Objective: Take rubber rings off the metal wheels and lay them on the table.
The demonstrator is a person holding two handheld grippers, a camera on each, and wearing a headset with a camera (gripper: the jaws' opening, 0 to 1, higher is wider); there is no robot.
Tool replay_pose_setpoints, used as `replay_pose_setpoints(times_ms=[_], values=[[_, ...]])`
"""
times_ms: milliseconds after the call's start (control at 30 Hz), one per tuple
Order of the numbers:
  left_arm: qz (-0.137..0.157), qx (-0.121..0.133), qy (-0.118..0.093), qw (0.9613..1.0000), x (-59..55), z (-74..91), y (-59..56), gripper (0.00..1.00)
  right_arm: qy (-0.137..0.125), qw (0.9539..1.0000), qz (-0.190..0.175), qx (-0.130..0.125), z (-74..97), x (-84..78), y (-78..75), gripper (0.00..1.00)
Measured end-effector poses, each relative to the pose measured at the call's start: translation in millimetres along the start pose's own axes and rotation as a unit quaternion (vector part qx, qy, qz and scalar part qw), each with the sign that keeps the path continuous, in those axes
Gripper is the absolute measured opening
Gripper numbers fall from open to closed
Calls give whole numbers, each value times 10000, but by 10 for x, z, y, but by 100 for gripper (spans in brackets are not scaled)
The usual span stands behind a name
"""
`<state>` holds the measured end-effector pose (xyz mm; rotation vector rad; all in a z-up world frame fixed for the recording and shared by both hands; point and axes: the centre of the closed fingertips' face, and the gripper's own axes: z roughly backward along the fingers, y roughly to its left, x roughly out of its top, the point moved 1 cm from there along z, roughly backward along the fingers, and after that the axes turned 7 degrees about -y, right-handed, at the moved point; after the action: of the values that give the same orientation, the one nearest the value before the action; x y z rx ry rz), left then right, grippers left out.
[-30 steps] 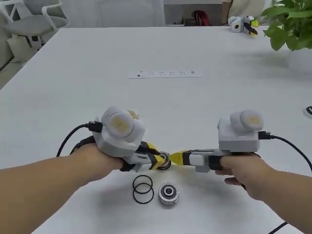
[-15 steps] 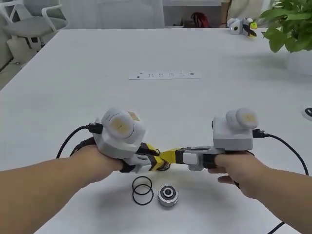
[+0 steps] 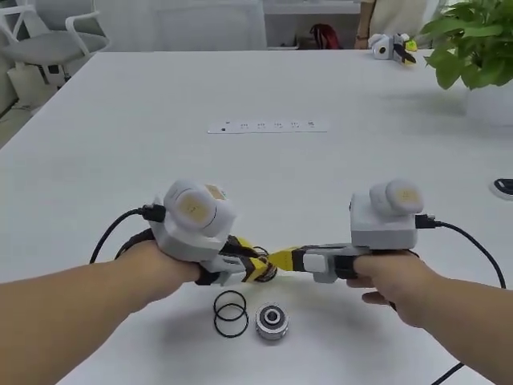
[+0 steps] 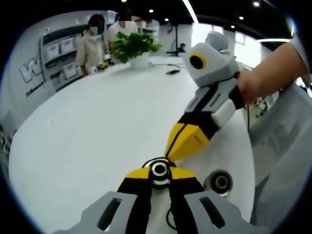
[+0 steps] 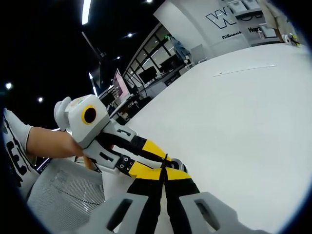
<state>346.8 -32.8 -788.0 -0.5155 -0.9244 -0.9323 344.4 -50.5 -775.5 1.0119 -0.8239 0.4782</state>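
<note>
Two rings (image 3: 231, 313) are already lying on the table (image 3: 321, 184), right beside a bare wheel (image 3: 272, 320), so this is the next wheel in line. The left gripper (image 3: 258, 271) has its jaws clamped on that second wheel (image 4: 160, 168), holding it just above the tabletop. The right gripper (image 5: 164, 171) has come in from the other side with its jaws pinched nearly together, right at the wheel's rim. I honestly can't tell if there's any rubber between them yet.

Stuff I'd worry about from here:

- If the right tips only have a sliver of ring, pulling will probably just make it snap back into its groove.
- The wheel is small and round, and the left grip looks like it's only on the sides. A hard sideways tug could twist it or pop it out.
- If the wheel does drop, it lands near the rings and bare wheel below and could scatter them.
- A stretched ring that lets go suddenly could fly off across the table instead of being laid down.
</note>
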Motion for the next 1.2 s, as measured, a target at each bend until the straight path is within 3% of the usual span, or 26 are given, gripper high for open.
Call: replay_pose_setpoints(times_ms=[167,633,767,1000,1200], values=[[-154,-75,-36,9998,21,21,-33,15,-26,10000,-24,19,5,0,21,0],[-91,-296,-370,9988,206,230,-128,25,-87,9999,-42,91,21,40,87,0],[-92,-311,-413,9986,225,306,-117,32,-115,9999,-52,103,23,59,92,0],[-8,-275,-703,9971,346,488,-91,39,-145,9997,-78,168,28,83,165,0],[27,-285,-789,9965,356,618,-80,47,-186,9995,-92,235,36,106,247,0]])
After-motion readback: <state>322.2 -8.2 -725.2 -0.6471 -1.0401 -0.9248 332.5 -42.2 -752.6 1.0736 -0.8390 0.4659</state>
